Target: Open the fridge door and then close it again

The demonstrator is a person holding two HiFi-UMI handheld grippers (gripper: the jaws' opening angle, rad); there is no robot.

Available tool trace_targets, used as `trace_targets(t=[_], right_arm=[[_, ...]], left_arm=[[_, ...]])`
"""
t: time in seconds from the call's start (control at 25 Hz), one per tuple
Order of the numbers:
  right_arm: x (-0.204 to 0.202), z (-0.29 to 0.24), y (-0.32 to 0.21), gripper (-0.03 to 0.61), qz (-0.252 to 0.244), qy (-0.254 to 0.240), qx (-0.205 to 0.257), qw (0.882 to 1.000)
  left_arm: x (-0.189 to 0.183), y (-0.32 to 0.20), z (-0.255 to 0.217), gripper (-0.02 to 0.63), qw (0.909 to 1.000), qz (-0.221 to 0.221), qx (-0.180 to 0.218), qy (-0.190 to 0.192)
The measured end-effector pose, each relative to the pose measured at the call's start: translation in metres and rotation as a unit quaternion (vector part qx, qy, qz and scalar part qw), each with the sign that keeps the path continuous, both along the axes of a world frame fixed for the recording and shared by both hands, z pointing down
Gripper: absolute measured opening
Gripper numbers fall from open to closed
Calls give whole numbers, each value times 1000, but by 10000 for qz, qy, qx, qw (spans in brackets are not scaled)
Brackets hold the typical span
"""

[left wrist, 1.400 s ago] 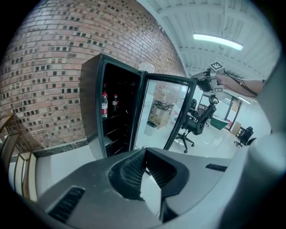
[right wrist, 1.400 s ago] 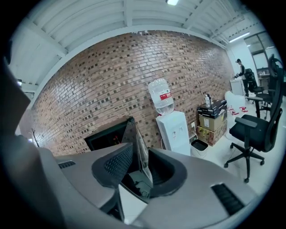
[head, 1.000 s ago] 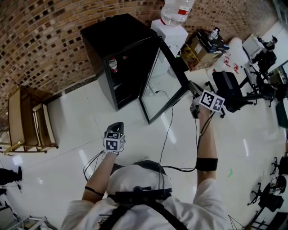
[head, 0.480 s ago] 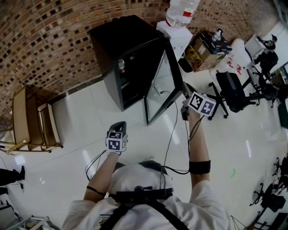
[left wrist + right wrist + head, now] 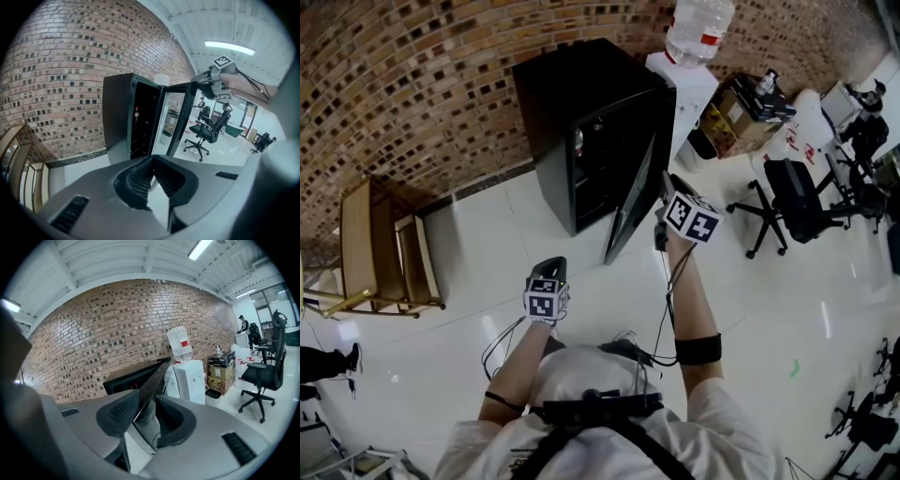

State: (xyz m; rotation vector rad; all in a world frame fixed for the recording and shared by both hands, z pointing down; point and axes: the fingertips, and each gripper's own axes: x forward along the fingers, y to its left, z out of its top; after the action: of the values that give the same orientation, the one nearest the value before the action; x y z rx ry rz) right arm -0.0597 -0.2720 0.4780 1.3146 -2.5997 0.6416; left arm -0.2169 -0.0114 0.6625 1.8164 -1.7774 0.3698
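A black fridge (image 5: pixel 581 103) stands against the brick wall, its glass door (image 5: pixel 630 202) ajar at a narrow angle. In the head view my right gripper (image 5: pixel 663 186) is at the door's free edge. The right gripper view shows that dark edge (image 5: pixel 151 378) running between the two pads, with my right gripper (image 5: pixel 143 416) shut on it. My left gripper (image 5: pixel 551 267) hangs over the white floor in front of the fridge, shut and holding nothing (image 5: pixel 152 180). From the left gripper view I see the fridge (image 5: pixel 119 117), a bottle on a shelf inside (image 5: pixel 137 112) and the door (image 5: pixel 180 117).
A white water dispenser (image 5: pixel 680 80) stands right of the fridge, with stacked boxes (image 5: pixel 745 108) and a black office chair (image 5: pixel 792 202) further right. Wooden furniture (image 5: pixel 380 248) stands at the left. Cables trail on the floor near my feet (image 5: pixel 661 319).
The door has swung toward the fridge, from wide open to nearly closed. My right gripper moved left with its edge. The left gripper shifted slightly.
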Motion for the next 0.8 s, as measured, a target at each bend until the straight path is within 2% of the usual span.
trace_targets(t=[0.2,0.4,0.8], right_arm=[[-56,1,5,129,55,90,133,9999],[-106,-1,4,129,76,438,295,9986],[-179,0,-10,133,70,655,440,9969]], left_arm=[[-36,14,0,2,9998,-172,-5,-27],[-68,28,-5,2,9994,-334,-4,-43],[-129,49,-6,2,9975,-698,14,-59]])
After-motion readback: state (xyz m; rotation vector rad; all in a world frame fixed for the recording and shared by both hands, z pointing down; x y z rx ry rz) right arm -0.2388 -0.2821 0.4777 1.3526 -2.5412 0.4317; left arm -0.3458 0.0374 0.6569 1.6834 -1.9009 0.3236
